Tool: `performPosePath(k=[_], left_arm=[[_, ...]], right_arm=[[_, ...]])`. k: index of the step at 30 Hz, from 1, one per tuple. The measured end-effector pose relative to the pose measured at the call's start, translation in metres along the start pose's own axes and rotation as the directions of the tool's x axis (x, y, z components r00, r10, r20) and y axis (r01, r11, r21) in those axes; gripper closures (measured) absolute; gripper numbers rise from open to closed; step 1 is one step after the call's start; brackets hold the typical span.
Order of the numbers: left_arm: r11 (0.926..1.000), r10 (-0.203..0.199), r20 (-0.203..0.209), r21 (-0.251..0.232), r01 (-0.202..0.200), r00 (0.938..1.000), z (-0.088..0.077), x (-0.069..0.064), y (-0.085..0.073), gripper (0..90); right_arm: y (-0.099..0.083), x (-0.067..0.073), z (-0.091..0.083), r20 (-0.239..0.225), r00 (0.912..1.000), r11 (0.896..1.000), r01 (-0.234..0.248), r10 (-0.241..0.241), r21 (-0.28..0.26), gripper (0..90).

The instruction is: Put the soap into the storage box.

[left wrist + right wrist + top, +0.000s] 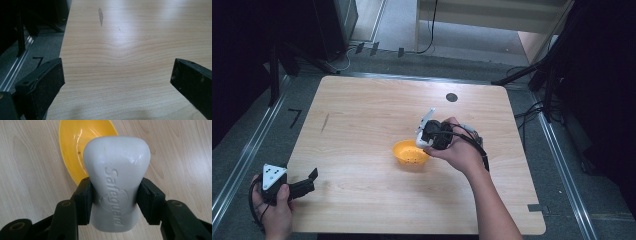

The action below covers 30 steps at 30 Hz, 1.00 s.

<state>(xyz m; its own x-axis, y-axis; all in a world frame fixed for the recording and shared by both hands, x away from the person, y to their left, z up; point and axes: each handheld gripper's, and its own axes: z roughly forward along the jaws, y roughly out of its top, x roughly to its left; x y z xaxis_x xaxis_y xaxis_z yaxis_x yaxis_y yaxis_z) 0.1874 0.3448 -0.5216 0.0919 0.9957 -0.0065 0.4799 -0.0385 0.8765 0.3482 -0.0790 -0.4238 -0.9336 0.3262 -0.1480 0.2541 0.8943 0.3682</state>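
A white bar of soap (116,177) stamped "Safeguard" is pinched at its waist between the black jaws of my right gripper (115,200). It hangs just above the near rim of a yellow soap dish (80,147), which has small holes in its floor. From above, the right gripper (428,137) hovers at the right edge of the yellow dish (410,153) in the middle of the table. My left gripper (309,181) rests open at the table's front left corner, its jaws (117,82) wide apart over bare wood.
The wooden table (362,115) has a dark round hole (452,97) near its far edge and a dark smear (100,16) on the left. Black stands and cables flank the table on both sides.
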Motion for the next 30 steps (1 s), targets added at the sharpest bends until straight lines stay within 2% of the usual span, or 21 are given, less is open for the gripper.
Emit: performPosePath(k=[13, 22, 30], left_arm=[[1.0, -0.006, 0.005, 0.0, 0.006, 1.0, 0.0, 0.001, 0.0, 0.0], [1.0, -0.007, 0.005, 0.0, 0.007, 1.0, 0.0, 0.001, 0.0, 0.0], [1.0, -0.007, 0.004, 0.0, 0.007, 1.0, 0.0, 0.001, 0.0, 0.0]], right_arm=[[0.026, 0.004, 0.013, -0.034, 0.9975, 0.998, 0.063, -0.063, 0.005, 51.5], [0.033, 0.006, 0.025, -0.053, 0.995, 0.996, 0.085, -0.085, 0.008, 51.5], [0.036, 0.007, 0.038, -0.062, 0.9902, 0.992, 0.127, -0.125, 0.026, 51.5]])
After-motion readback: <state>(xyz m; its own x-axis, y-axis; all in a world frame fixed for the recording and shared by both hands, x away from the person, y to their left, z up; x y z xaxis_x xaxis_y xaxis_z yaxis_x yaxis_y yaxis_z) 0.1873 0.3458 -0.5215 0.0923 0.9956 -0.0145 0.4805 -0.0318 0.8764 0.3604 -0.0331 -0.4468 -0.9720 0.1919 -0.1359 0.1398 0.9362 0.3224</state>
